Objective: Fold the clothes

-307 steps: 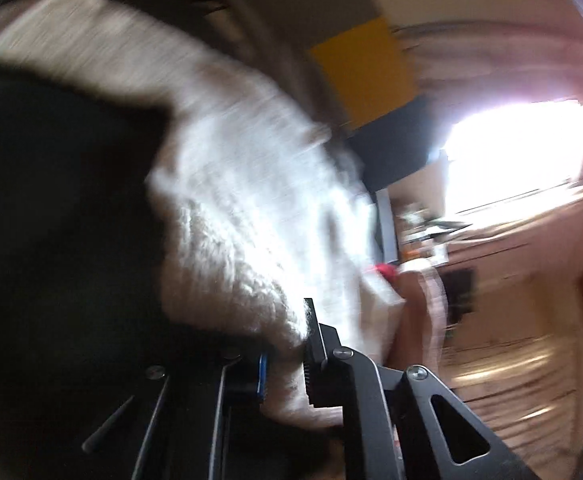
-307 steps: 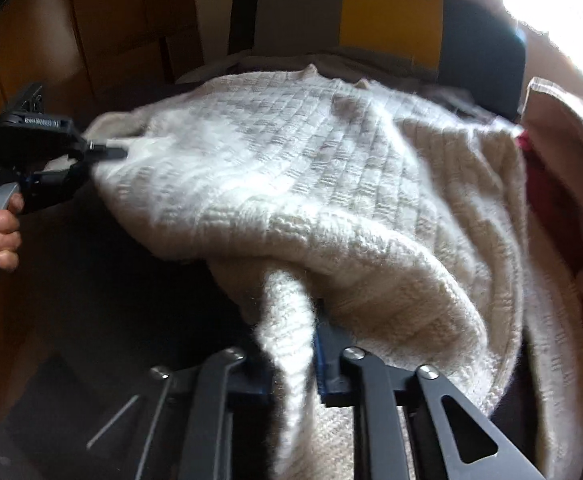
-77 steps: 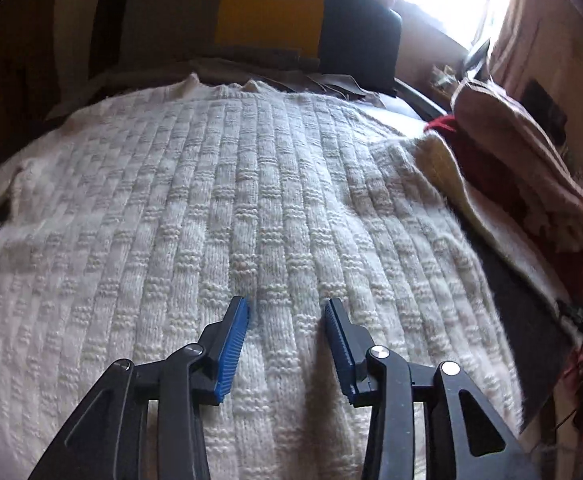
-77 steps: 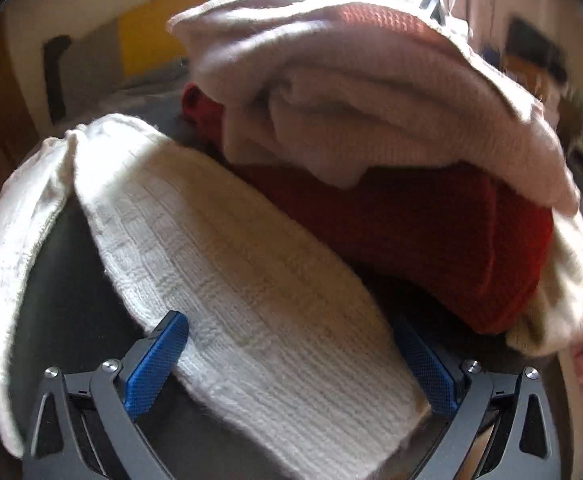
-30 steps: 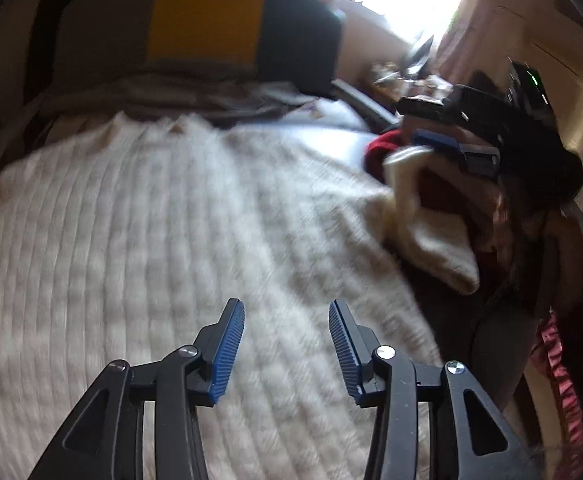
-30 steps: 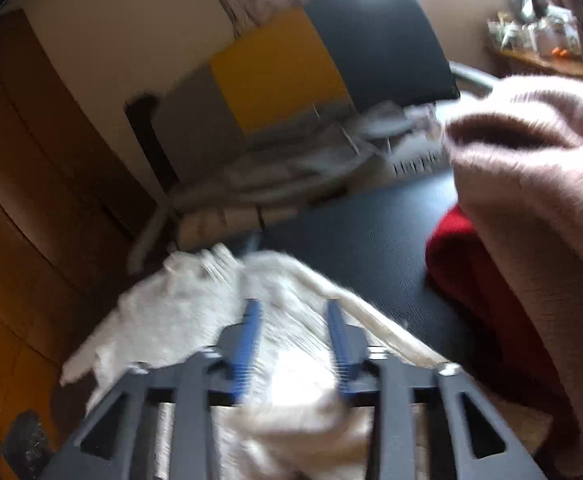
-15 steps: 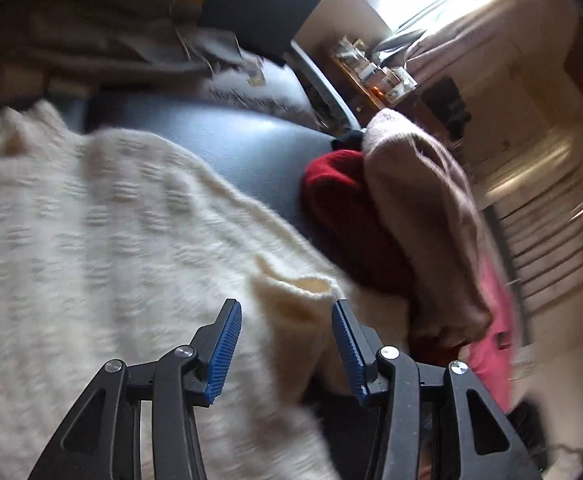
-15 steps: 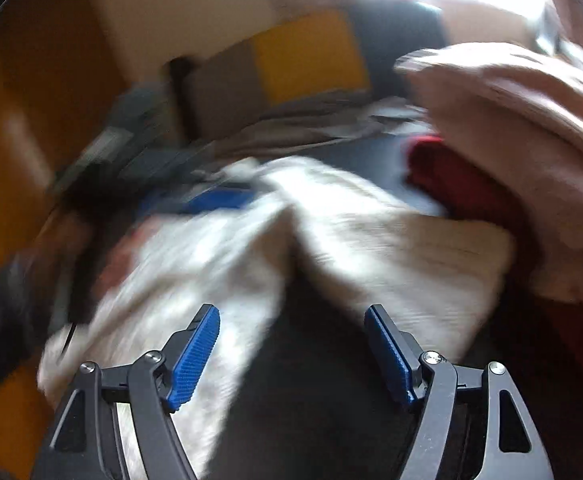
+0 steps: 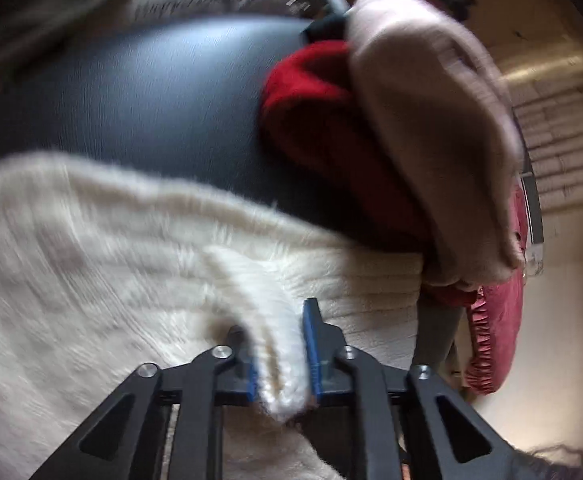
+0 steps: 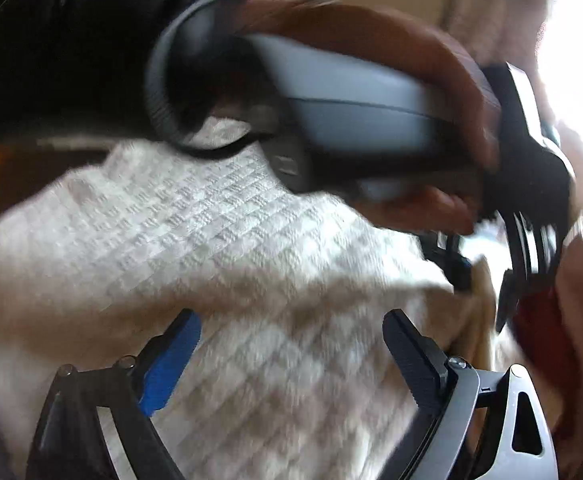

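The cream waffle-knit sweater [image 9: 103, 264] serves as the landmark: it lies spread over the dark leather-like seat surface [image 9: 143, 92], which shows bare beyond its far edge. At the sweater's near edge, the left gripper [image 9: 279, 354] has its blue-padded jaws closed on a raised fold of the knit, which stands up between the pads and pokes out below them. To the right of the sweater, touching its edge, sits a red knit garment [image 9: 323, 128], with a pale pink knit garment [image 9: 431, 120] lying on top of it.

In the right wrist view, the right gripper [image 10: 291, 344] hovers over the sweater with jaws wide apart, holding nothing. Beyond it, a hand [image 10: 431, 92] grips the grey handle of the other gripper; motion blur hides whether that hand touches the knit.
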`<action>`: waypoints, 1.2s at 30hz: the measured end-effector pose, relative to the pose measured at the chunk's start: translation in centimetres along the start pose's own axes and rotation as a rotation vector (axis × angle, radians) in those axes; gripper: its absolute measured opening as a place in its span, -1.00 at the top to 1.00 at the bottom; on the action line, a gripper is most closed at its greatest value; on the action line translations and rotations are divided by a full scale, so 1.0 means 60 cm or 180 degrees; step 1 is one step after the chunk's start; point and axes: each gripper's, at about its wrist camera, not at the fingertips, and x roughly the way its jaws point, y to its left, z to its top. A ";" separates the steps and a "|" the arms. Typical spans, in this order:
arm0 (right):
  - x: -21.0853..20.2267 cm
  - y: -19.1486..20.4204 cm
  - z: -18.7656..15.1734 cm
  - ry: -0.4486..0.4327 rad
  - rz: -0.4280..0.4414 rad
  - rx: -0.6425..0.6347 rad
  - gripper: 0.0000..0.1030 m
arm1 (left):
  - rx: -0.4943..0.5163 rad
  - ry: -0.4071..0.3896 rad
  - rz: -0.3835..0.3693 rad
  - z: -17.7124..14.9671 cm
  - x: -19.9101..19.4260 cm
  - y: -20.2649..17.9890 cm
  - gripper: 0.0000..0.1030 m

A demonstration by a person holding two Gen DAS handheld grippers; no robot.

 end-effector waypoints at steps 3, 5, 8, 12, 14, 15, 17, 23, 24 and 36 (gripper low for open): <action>0.038 0.004 0.022 0.0050 -0.0046 -0.0088 -0.81 | 0.0174 -0.0472 -0.0076 0.009 -0.073 -0.015 0.86; 0.063 -0.002 0.040 0.0070 -0.0063 -0.0039 -0.82 | 0.0257 -0.0812 -0.0029 0.009 -0.121 -0.015 0.88; 0.103 -0.014 0.049 0.0231 0.0034 0.0123 -1.00 | 0.0118 -0.0948 -0.0078 0.007 -0.166 0.021 0.94; 0.139 -0.043 0.033 0.0459 0.0308 0.0523 -1.00 | 0.0162 -0.0569 0.0138 -0.001 -0.145 0.049 0.50; 0.146 -0.057 0.024 0.0461 0.0395 0.0703 -1.00 | 0.0101 -0.0211 0.0028 -0.004 -0.111 0.063 0.38; 0.149 -0.051 0.024 0.0470 0.0349 0.0658 -1.00 | 0.0066 -0.0107 -0.0009 -0.003 -0.098 0.068 0.34; 0.149 -0.040 0.024 0.0460 0.0272 0.0576 -1.00 | -0.0031 0.0096 -0.0134 -0.001 -0.070 0.079 0.24; 0.161 -0.032 0.018 0.0412 0.0222 0.0541 -1.00 | -0.0108 0.0417 -0.0509 0.014 -0.015 0.095 0.09; 0.163 -0.031 0.017 0.0406 0.0218 0.0538 -1.00 | -0.0080 0.0493 -0.0478 0.010 -0.008 0.095 0.09; 0.159 -0.016 0.040 0.0369 0.0185 0.0515 -1.00 | 0.0361 -0.0038 -0.0240 0.013 -0.083 0.044 0.88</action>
